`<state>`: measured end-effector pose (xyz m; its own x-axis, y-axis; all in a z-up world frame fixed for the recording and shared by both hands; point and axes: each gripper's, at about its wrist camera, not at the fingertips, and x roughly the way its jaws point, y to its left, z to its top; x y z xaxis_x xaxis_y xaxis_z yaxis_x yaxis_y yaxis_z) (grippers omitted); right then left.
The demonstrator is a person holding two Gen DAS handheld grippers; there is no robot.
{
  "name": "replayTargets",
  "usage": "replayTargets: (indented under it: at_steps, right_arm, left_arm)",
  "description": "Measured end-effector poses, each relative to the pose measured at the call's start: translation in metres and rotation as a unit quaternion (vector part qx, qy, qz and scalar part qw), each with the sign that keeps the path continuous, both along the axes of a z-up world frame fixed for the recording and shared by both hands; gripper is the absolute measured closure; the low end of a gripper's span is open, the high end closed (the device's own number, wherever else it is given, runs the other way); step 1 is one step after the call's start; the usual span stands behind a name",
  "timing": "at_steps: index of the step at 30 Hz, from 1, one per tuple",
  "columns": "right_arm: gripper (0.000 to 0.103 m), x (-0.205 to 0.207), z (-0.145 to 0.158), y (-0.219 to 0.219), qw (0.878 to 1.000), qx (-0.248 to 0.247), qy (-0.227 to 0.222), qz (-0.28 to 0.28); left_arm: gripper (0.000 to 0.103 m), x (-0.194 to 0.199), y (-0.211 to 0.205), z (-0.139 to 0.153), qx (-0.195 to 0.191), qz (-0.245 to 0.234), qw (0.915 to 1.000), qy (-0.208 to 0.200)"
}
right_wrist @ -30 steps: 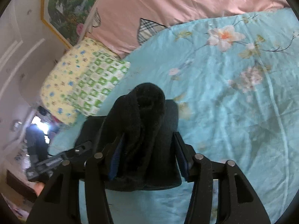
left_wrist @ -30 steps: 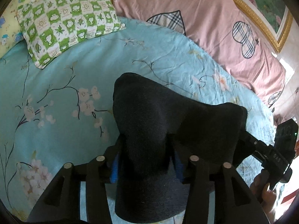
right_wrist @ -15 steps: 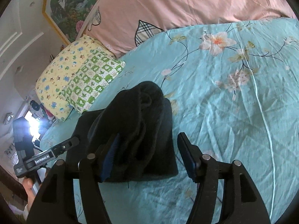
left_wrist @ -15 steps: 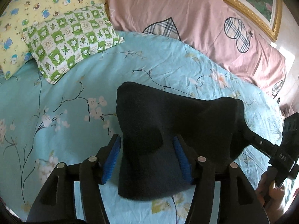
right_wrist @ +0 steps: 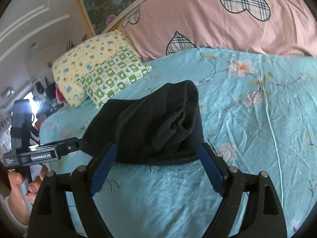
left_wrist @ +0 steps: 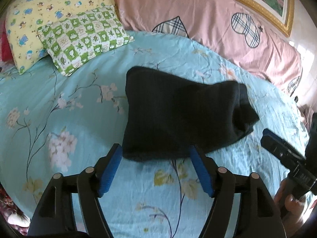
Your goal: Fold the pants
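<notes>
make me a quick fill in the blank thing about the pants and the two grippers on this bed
1. The folded pants are ____ in colour.
2. The left gripper has its jaws ____, with the near edge of the pants between them.
3. The pants lie on a ____ sheet printed with flowers.
4. The green checked pillow partly overlaps a ____ pillow.

Missing words: black; open; blue; yellow
</notes>
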<state>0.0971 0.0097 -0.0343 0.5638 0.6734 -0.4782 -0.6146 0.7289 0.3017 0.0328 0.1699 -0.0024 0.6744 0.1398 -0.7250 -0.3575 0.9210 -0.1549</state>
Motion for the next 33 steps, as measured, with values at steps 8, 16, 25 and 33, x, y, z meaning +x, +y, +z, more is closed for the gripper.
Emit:
replayTargets:
  at_steps: [8,16,25,33]
  right_arm:
    - [0.01,-0.01,0.002,0.006,0.999,-0.044,-0.011,0.011]
    - [0.008,-0.02,0.005,0.016,0.994,-0.098,-0.042,0.031]
    - [0.005,-0.024,0.005,0.02,0.992,-0.106,-0.047,0.04]
    - [0.005,-0.026,0.005,0.026,0.991,-0.113,-0.049,0.05]
  left_arm:
    - [0.023,-0.015,-0.005,-0.001,0.025,0.011,0.9995,0.014]
    - [0.022,-0.02,-0.012,0.001,0.069,0.014,0.9974,0.016]
    - [0.021,-0.02,-0.016,-0.003,0.06,0.004,0.9979,0.026]
    - [0.021,-0.018,-0.016,-0.001,0.069,0.005,0.9972,0.027]
